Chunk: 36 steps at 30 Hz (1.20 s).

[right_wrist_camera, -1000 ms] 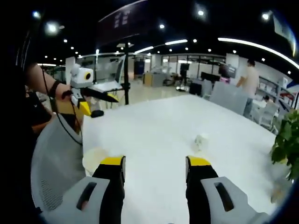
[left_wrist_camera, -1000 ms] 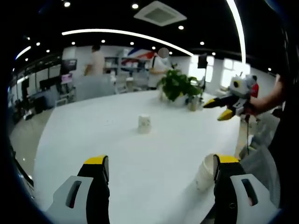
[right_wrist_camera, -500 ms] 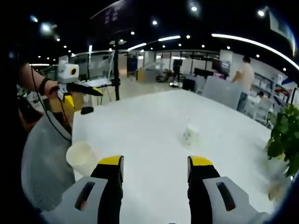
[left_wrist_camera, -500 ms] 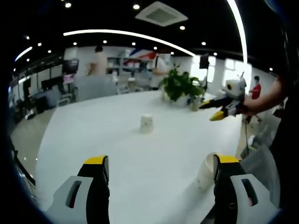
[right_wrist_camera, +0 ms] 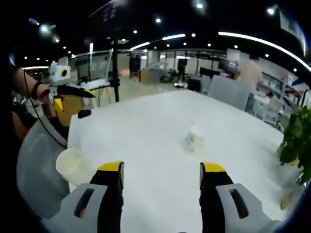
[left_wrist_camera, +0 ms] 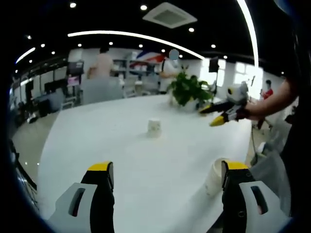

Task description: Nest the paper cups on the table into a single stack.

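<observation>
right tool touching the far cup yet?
Apart. In the right gripper view the right tool is open and empty, with bare white table between its tips and the far cup.

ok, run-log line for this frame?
stage: approach | hand-held grippers: left open, right open | cups: centre cup, near-edge cup, unstacked

Both the left tool [left_wrist_camera: 165,182] and the right tool [right_wrist_camera: 162,179] hover with jaws spread wide, holding nothing.
</observation>
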Each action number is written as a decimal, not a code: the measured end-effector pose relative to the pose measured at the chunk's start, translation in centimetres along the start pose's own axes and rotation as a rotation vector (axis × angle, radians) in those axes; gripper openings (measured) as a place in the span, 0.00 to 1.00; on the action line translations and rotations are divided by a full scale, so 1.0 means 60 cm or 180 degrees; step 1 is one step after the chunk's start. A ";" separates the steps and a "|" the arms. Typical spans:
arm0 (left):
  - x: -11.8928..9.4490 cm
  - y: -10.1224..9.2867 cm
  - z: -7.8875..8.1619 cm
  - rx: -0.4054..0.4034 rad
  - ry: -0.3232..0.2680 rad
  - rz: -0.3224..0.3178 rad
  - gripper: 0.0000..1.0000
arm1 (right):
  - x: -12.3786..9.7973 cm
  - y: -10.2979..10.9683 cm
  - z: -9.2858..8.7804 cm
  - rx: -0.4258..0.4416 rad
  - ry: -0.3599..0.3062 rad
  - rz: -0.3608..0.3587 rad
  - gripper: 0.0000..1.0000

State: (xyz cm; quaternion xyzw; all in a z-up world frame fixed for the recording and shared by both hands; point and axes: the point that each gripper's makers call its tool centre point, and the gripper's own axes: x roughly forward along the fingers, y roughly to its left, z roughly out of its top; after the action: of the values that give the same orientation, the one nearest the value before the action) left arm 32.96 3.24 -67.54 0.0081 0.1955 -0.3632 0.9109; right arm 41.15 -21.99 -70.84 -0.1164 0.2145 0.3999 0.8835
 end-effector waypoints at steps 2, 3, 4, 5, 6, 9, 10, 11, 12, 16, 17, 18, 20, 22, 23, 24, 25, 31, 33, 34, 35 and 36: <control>-0.003 0.002 -0.001 0.0010 0.0005 0.0019 0.92 | 0.005 -0.007 -0.001 0.0016 -0.0003 -0.0020 0.63; -0.004 0.002 -0.002 0.0008 0.0009 0.0022 0.92 | 0.008 -0.012 -0.002 0.0008 0.0001 -0.0031 0.63; -0.006 0.002 -0.004 0.0001 0.0013 0.0024 0.92 | 0.011 -0.016 -0.002 0.0006 0.0004 -0.0037 0.64; -0.005 0.001 -0.005 0.0000 0.0019 0.0028 0.92 | 0.015 -0.021 -0.002 0.0011 0.0006 -0.0050 0.64; -0.006 0.001 -0.006 0.0002 0.0028 0.0029 0.92 | 0.016 -0.022 -0.002 0.0015 0.0008 -0.0055 0.65; -0.006 0.001 -0.008 -0.0011 0.0028 0.0026 0.92 | 0.029 -0.035 -0.002 0.0070 0.0010 -0.0075 0.68; -0.005 0.001 -0.010 -0.0011 0.0044 0.0026 0.92 | 0.033 -0.038 -0.002 0.0089 0.0010 -0.0076 0.69; -0.005 0.001 -0.010 -0.0008 0.0046 0.0026 0.92 | 0.037 -0.041 -0.003 0.0091 0.0015 -0.0075 0.69; -0.005 0.001 -0.010 -0.0007 0.0050 0.0025 0.92 | 0.040 -0.042 -0.004 0.0090 0.0022 -0.0078 0.70; -0.005 0.002 -0.010 -0.0005 0.0057 0.0031 0.92 | 0.057 -0.052 -0.005 0.0083 0.0048 -0.0073 0.72; -0.005 0.002 -0.010 0.0004 0.0063 0.0030 0.92 | 0.060 -0.053 -0.005 0.0096 0.0046 -0.0065 0.72; -0.005 0.002 -0.011 0.0006 0.0067 0.0030 0.92 | 0.066 -0.056 -0.005 0.0105 0.0052 -0.0063 0.72; -0.005 0.002 -0.012 0.0000 0.0075 0.0033 0.92 | 0.072 -0.057 -0.002 0.0101 0.0043 -0.0061 0.72; -0.005 0.003 -0.014 -0.0008 0.0079 0.0035 0.92 | 0.079 -0.059 -0.001 0.0069 0.0053 -0.0058 0.71; -0.005 0.003 -0.015 -0.0008 0.0092 0.0030 0.92 | 0.083 -0.061 0.001 0.0064 0.0051 -0.0054 0.71; -0.005 0.002 -0.016 -0.0009 0.0099 0.0026 0.92 | 0.087 -0.063 0.001 0.0057 0.0050 -0.0054 0.71; -0.005 0.002 -0.016 -0.0008 0.0110 0.0022 0.92 | 0.091 -0.065 0.001 0.0041 0.0061 -0.0052 0.71; -0.006 0.004 -0.019 -0.0022 0.0119 0.0033 0.92 | 0.118 -0.081 0.004 0.0033 0.0068 -0.0086 0.70; -0.006 0.004 -0.021 -0.0025 0.0132 0.0035 0.92 | 0.129 -0.085 0.005 0.0023 0.0087 -0.0087 0.70; -0.006 0.003 -0.021 -0.0027 0.0127 0.0036 0.92 | 0.132 -0.086 0.006 0.0015 0.0086 -0.0083 0.70; -0.007 0.004 -0.022 -0.0032 0.0130 0.0042 0.92 | 0.137 -0.086 0.008 0.0005 0.0090 -0.0079 0.69; -0.007 0.004 -0.022 -0.0037 0.0134 0.0043 0.92 | 0.142 -0.087 0.008 -0.0005 0.0093 -0.0073 0.69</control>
State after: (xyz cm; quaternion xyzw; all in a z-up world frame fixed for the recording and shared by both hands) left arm 32.37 3.89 -68.64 0.0117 0.2166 -0.3555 0.9091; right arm 50.22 -19.61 -74.23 -0.1254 0.2257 0.3882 0.8847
